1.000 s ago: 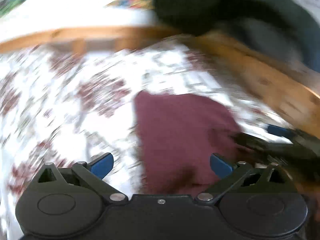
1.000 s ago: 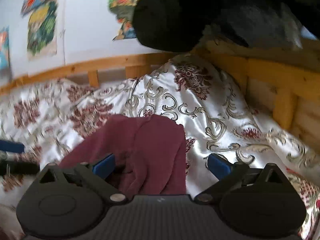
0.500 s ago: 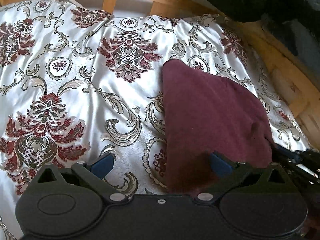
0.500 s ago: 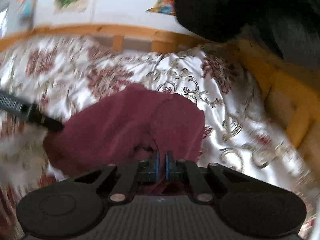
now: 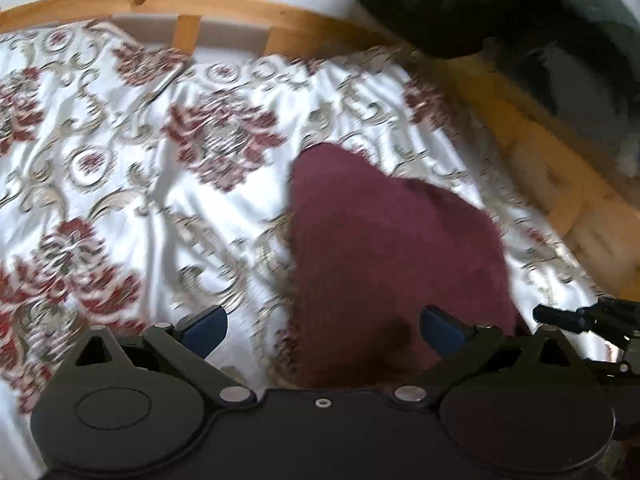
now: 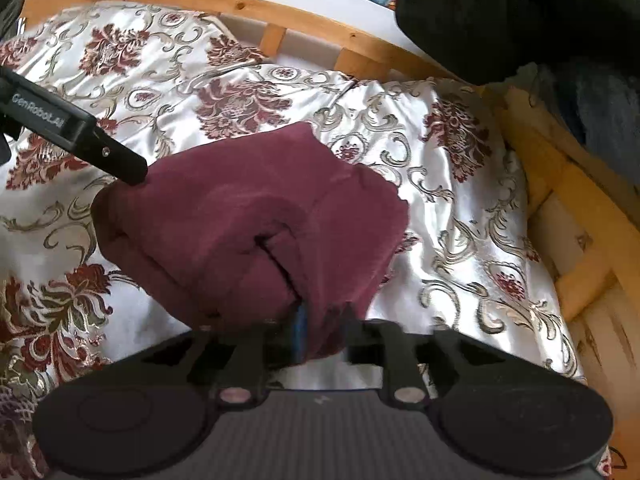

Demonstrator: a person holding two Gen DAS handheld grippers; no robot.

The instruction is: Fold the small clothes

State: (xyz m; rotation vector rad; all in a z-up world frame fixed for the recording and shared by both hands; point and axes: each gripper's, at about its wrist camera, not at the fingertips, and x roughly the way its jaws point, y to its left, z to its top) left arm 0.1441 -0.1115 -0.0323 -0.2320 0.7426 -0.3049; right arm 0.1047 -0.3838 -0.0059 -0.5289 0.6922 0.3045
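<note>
L gripper point(image 5: 322, 330): jaws wide apart, pointing downward. R gripper point(image 6: 324, 330): jaws part-spread, just been opening, cloth fold between.

Floral satin bedspread point(image 6: 460, 216), wooden bed rail point(image 5: 192, 2) (dark bundle point(image 6: 500, 12) above).
</note>
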